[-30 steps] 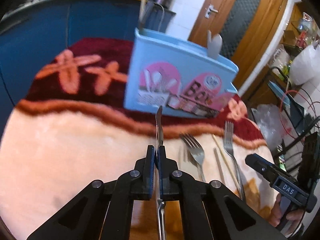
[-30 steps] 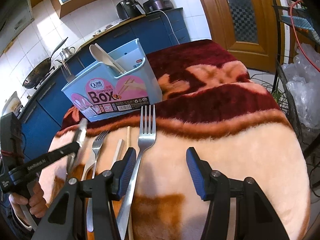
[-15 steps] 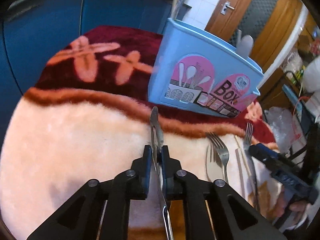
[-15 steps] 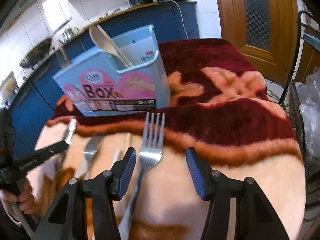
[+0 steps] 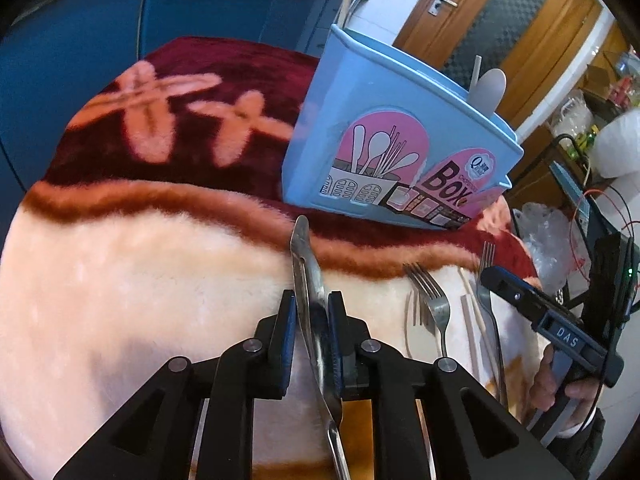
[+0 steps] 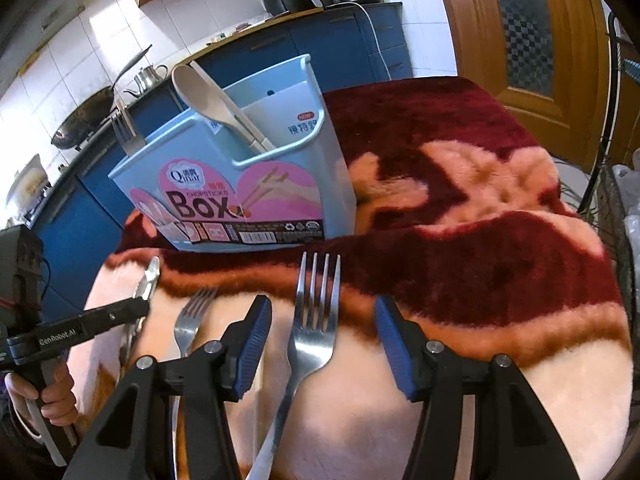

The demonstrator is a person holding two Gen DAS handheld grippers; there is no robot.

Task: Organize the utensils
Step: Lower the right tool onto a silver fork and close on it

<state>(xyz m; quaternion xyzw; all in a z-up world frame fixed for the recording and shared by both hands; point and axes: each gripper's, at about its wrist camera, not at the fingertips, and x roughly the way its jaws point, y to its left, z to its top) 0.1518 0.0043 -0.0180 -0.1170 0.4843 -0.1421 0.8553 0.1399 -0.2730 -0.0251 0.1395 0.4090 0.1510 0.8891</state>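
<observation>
My left gripper is shut on a steel table knife, its blade pointing toward the light blue utensil box; the gripper also shows in the right wrist view. The box holds a beige spoon and a fork. My right gripper is open, its jaws either side of a large steel fork lying on the blanket. A smaller fork and pale chopsticks lie between the grippers.
The table is covered by a fluffy peach and maroon blanket. Blue kitchen cabinets stand behind, a wooden door at the right. A wire rack with plastic bags is beside the table's right edge.
The left gripper with the knife has dropped lower and nearer the box. The right gripper has moved left so the large fork now lies between its open jaws.
</observation>
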